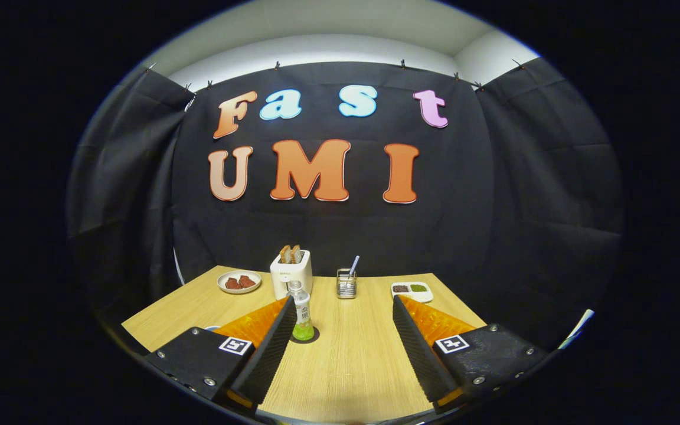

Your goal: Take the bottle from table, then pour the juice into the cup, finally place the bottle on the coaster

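Nearest the lens, the hand-held gripper (340, 307) hovers over the wooden worktop (346, 360) with its two fingers spread wide and nothing between them. Just ahead of the left finger (269, 348), close against its tip, stands the bottle (301, 316), upright, clear, capped, with green juice in its lower part. It sits on a dark round coaster (307, 339) whose rim peeks out at the base. Whether the finger touches the bottle cannot be told. Beyond the bottle, a white toaster (291, 273) holds two slices of bread (290, 254) standing in its slots. Left of the toaster, farther from the fingers, a small white plate (239, 281) carries reddish-brown pieces of food. Ahead, between the two fingers and beyond them, a small wire holder (346, 283) has a utensil leaning out of it. Just beyond the right finger (419, 348) lies a white divided dish (411, 290) with a dark filling in one compartment and a green one in the other.
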